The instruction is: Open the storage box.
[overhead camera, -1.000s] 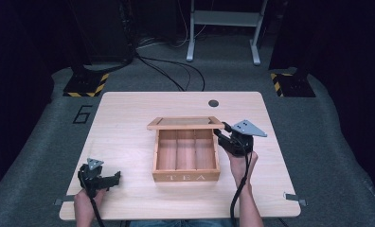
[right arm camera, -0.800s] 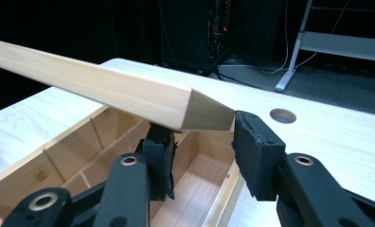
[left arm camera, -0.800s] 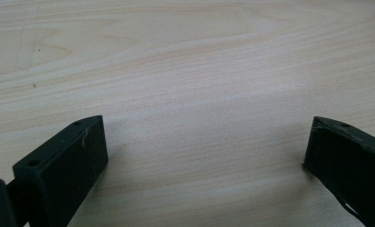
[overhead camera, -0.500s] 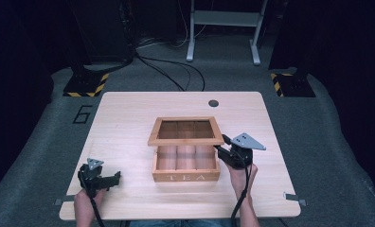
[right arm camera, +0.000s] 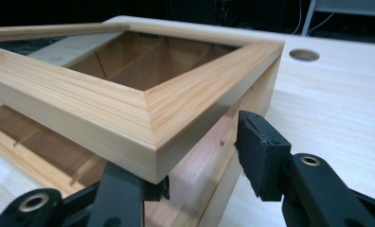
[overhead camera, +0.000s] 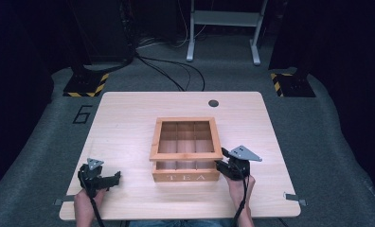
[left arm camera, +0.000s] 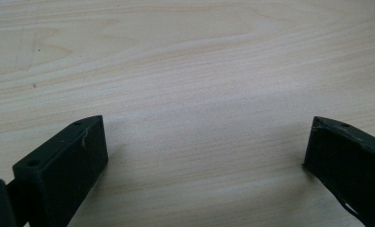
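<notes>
While the lid [overhead camera: 186, 139] of the wooden tea box [overhead camera: 186, 176] sits partly lowered, tilted over the box with its front edge not yet down on the front wall, the closing of the box looks well along but unfinished. The box stands near the middle of the light wooden table [overhead camera: 129, 127], toward the person's side, with the word TEA on its front face and bare compartments visible through the window of the framed lid. The right gripper [overhead camera: 227, 168] is at the box's front right corner. In the right gripper view, one jaw sits under the lid's raised corner [right arm camera: 152, 142] and the other stands outside beside the box wall, with a clear gap between them, so the jaws are spread apart and prop the lid, not pinching it. A judgement: what remains is to ease the lid down until it lies flat on the rim, then draw the jaw out from beneath. The left gripper [overhead camera: 102, 178] rests on the table well to the left of the box, its jaws wide apart with only bare tabletop between them in the left gripper view, and takes no part.
</notes>
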